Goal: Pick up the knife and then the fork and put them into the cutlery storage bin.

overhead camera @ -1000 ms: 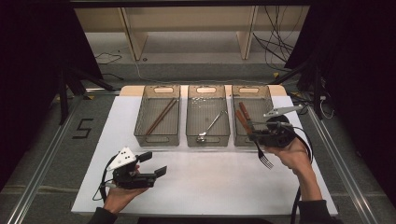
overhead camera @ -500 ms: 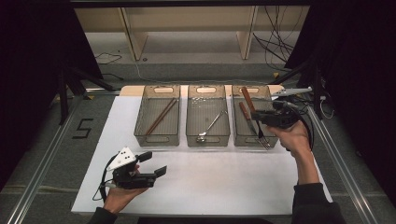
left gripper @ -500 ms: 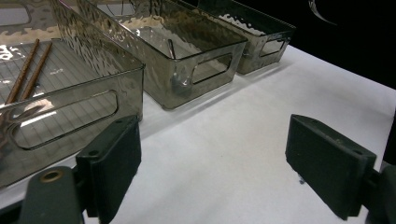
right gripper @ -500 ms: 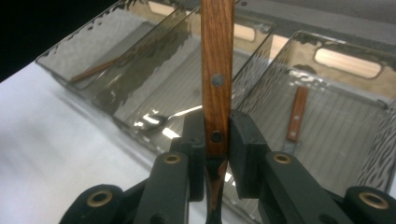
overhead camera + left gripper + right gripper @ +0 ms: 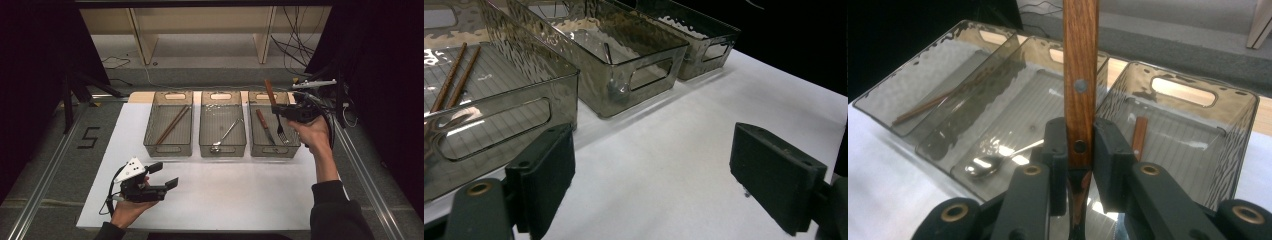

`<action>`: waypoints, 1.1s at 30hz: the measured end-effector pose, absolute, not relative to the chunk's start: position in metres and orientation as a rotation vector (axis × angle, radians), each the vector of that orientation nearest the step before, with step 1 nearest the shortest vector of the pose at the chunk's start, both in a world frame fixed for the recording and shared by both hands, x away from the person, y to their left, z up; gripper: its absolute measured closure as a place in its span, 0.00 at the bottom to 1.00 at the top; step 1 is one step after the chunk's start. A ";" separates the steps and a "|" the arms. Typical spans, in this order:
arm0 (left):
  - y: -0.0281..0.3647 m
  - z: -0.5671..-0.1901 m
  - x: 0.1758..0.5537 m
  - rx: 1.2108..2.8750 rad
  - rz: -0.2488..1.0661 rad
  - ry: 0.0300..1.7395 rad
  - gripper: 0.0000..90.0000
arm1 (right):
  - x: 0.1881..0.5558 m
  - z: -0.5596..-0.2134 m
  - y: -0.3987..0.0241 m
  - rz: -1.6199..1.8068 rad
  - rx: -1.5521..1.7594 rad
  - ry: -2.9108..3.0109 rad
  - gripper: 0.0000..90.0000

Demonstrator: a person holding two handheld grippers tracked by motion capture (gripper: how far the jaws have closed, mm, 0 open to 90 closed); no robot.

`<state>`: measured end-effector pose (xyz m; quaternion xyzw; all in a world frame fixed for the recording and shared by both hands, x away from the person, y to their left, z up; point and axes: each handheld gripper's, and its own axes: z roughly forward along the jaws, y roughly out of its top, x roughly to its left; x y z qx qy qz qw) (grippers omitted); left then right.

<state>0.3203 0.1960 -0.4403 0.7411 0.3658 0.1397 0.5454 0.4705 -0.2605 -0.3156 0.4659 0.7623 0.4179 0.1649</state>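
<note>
My right gripper (image 5: 276,111) is shut on a fork (image 5: 281,132) by its wooden handle (image 5: 1080,60). The fork hangs tines down over the right-hand smoked plastic bin (image 5: 274,150), with the handle rising above the jaws. In the right gripper view my right gripper (image 5: 1079,150) has both pads pressed on the handle. A wooden-handled knife (image 5: 264,125) lies in that same bin. My left gripper (image 5: 164,175) rests low over the white mat near the front left, open, with nothing between its pads (image 5: 544,175).
The middle bin (image 5: 222,149) holds a metal spoon (image 5: 226,135). The left bin (image 5: 167,149) holds a pair of brown chopsticks (image 5: 172,124). All three bins stand side by side at the back of the white mat (image 5: 240,195). Cables (image 5: 300,50) lie behind.
My right gripper has carried the fork up and away from the bin's front edge, so it now hangs over the right bin. The left gripper has stayed put.
</note>
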 end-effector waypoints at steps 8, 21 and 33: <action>0.196 -0.440 0.320 1.757 0.332 0.865 0.20 | 0.483 -0.320 -0.263 1.154 1.348 2.144 0.86; 0.196 -0.440 0.320 1.754 0.330 0.866 0.20 | 0.498 -0.331 -0.270 1.138 1.406 2.095 0.86; 0.196 -0.440 0.320 1.755 0.330 0.865 0.20 | 0.505 -0.340 -0.276 1.121 1.444 2.077 0.86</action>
